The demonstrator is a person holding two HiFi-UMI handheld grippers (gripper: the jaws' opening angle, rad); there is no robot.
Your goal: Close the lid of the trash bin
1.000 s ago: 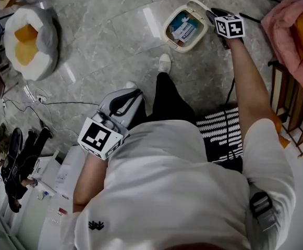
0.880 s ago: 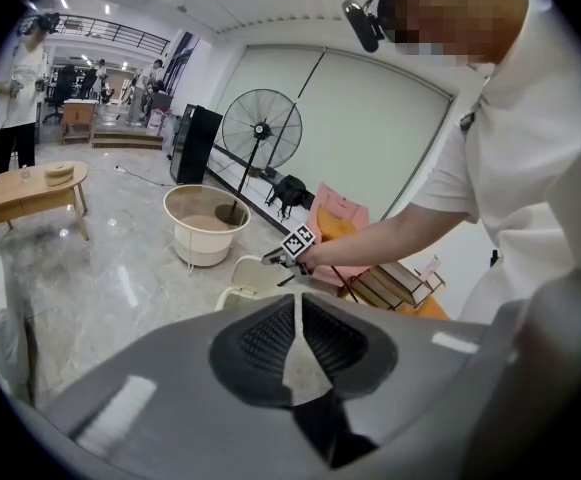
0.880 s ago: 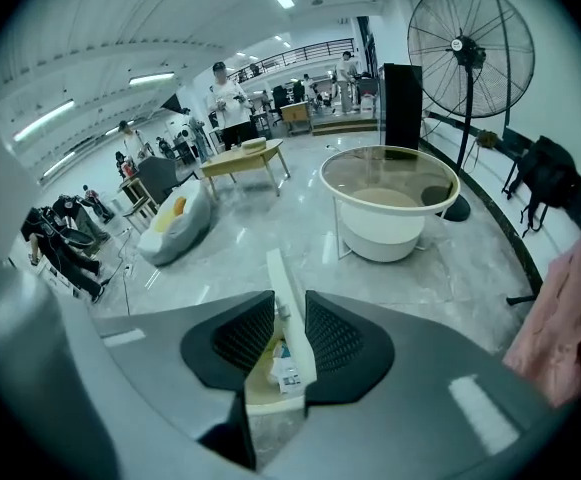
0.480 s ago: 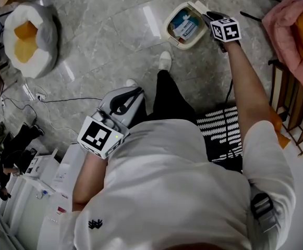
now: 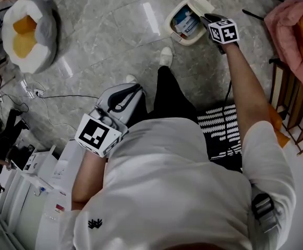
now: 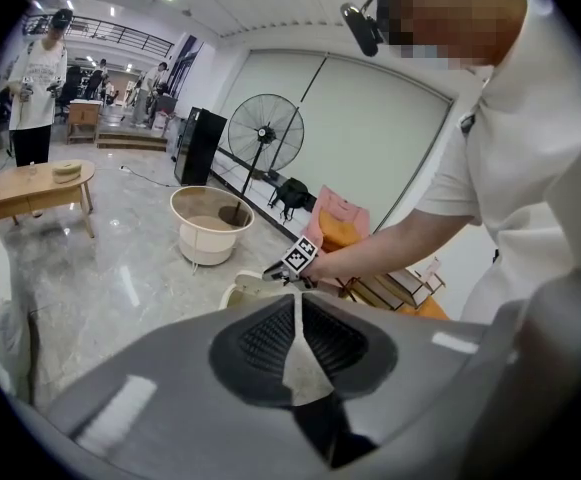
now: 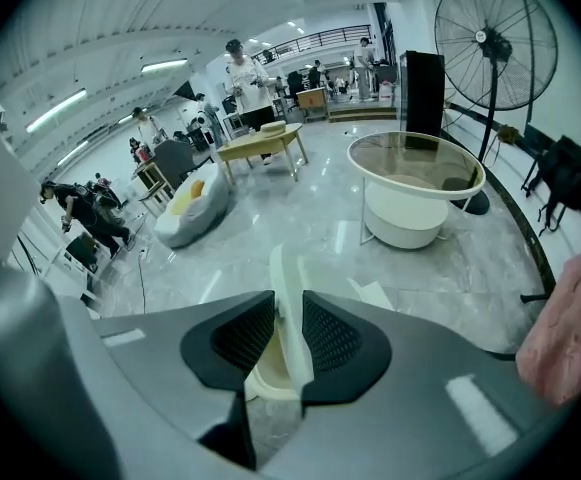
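Your right tongs [image 7: 288,306] are clenched on the edge of the lid [image 7: 286,263], which stands upright over the trash bin [image 5: 168,26] at the upper middle of the head view. Your left tongs [image 6: 295,308] are closed and empty, left of centre. Since a second ago, the lid has tipped further over the opening.

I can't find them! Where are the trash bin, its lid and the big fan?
trash bin [image 5: 169,28]: head view, left rim.
lid [image 7: 289,333]: right gripper view, edge between the jaws.
fan [image 7: 484,38]: right gripper view, middle hub.
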